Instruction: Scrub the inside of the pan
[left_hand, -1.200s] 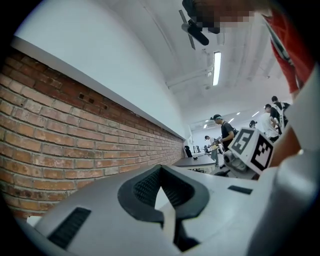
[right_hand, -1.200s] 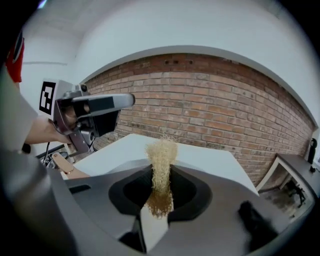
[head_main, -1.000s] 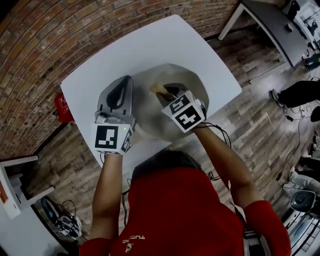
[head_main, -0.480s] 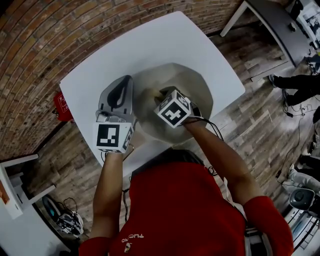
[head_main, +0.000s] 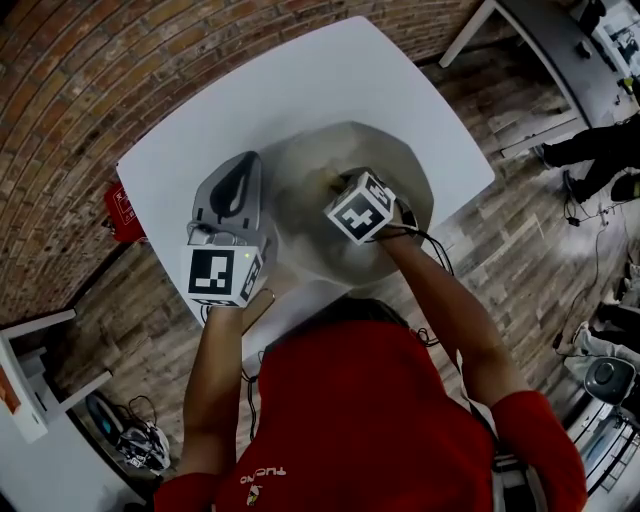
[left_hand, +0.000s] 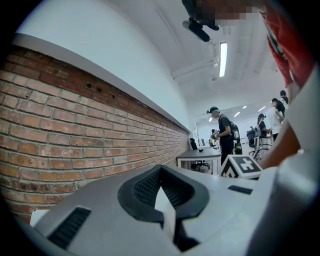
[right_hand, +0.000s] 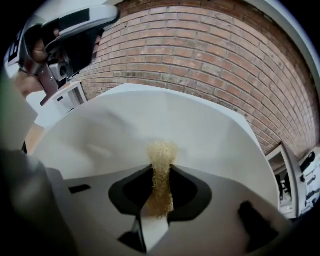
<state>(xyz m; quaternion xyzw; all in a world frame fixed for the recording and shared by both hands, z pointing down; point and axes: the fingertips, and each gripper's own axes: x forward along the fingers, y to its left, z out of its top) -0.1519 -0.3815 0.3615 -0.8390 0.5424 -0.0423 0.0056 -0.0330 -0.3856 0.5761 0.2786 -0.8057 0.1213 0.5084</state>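
Observation:
A wide pale grey pan (head_main: 395, 165) sits on the white table (head_main: 300, 80). My right gripper (head_main: 335, 188) reaches down inside it, with its marker cube (head_main: 360, 208) over the pan's middle. In the right gripper view the right gripper (right_hand: 161, 169) is shut on a tan fibrous scrub pad (right_hand: 161, 175), whose tip touches the pan's pale inner wall (right_hand: 150, 120). My left gripper (head_main: 245, 165) lies along the pan's left rim with its jaws closed. In the left gripper view, the left gripper (left_hand: 161, 171) points up at a brick wall and I see nothing between the jaws.
The table's near edge (head_main: 300, 300) runs just below the pan. A red object (head_main: 122, 212) stands on the floor off the table's left corner. A grey desk (head_main: 545, 45) and a standing person (head_main: 590, 145) are at the right. Cables (head_main: 130, 440) lie at lower left.
My right gripper swept left across the pan's inside, then back right and a little farther in. The scrub pad's tip, seen earlier in the head view, is now under the cube. The left gripper stays put.

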